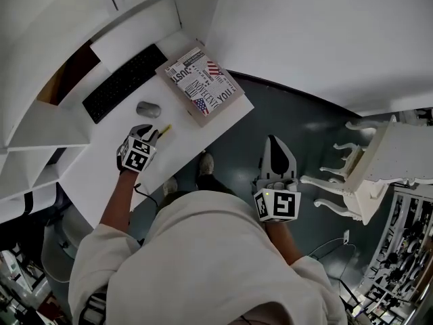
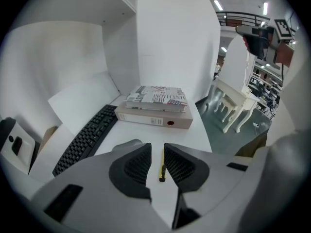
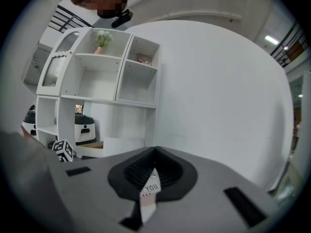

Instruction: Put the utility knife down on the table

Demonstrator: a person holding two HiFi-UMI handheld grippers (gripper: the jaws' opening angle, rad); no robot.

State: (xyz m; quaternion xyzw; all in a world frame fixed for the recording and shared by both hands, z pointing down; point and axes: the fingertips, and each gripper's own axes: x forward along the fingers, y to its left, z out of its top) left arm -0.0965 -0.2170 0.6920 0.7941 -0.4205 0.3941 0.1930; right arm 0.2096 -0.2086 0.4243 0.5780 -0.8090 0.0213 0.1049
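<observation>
A slim yellow and black utility knife (image 1: 164, 130) lies on the white table (image 1: 98, 164), just past the tips of my left gripper (image 1: 154, 133). In the left gripper view the knife (image 2: 162, 169) shows on the tabletop through the narrow gap of my left gripper (image 2: 157, 160), whose jaws stand slightly parted and clear of it. My right gripper (image 1: 273, 142) hangs over the dark floor to the right of the table. It is shut and empty in its own view (image 3: 155, 152).
A box file (image 1: 201, 85) printed with words lies at the table's far corner, also ahead of the left gripper (image 2: 158, 111). A black keyboard (image 1: 124, 81) and a grey mouse (image 1: 148, 109) lie to the knife's left. White furniture (image 1: 369, 171) stands on the floor at right.
</observation>
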